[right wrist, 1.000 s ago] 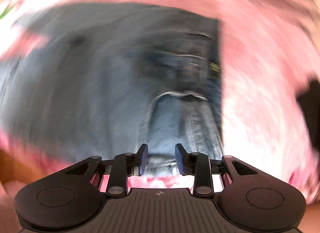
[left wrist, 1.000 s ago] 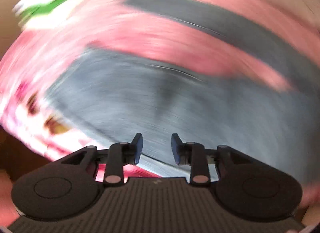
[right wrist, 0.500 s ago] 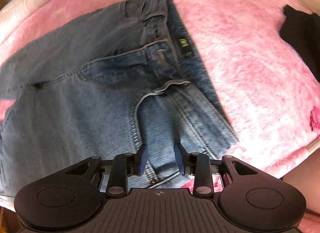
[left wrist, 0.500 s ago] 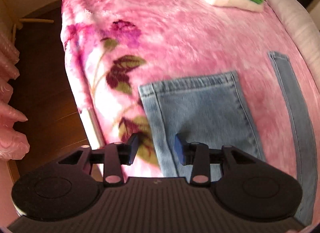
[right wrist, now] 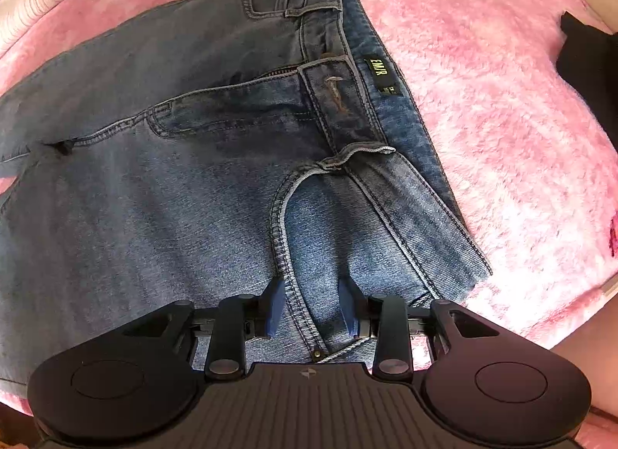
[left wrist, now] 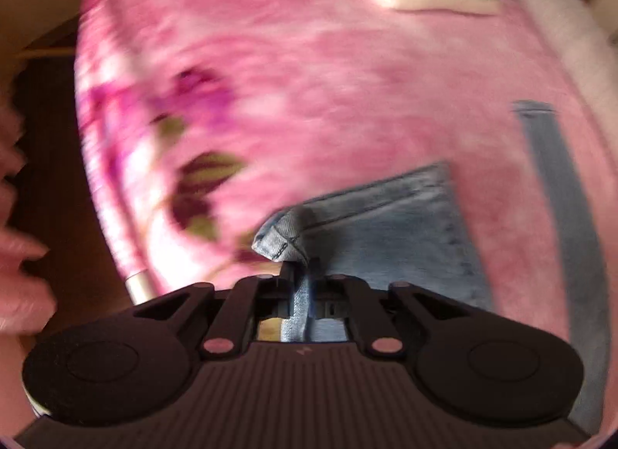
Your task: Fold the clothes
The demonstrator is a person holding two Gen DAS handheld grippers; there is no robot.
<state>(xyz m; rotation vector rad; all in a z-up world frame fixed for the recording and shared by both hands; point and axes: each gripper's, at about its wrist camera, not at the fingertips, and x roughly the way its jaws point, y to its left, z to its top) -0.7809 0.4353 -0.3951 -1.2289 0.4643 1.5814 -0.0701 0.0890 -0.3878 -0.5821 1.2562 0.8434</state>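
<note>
Left wrist view: sits behind the left gripper [left wrist: 300,275], looking forward and down, close over a jeans [left wrist: 390,225] leg hem; blanket [left wrist: 309,82] edge and floor at 9 o'clock; blurred.
Right wrist view: sits behind the right gripper [right wrist: 311,306], facing down, close over the waistband at 12 o'clock.
Shared: jeans and pink blanket.

pink floral blanket [left wrist: 309,74], dark wooden floor [left wrist: 58,186]
</note>
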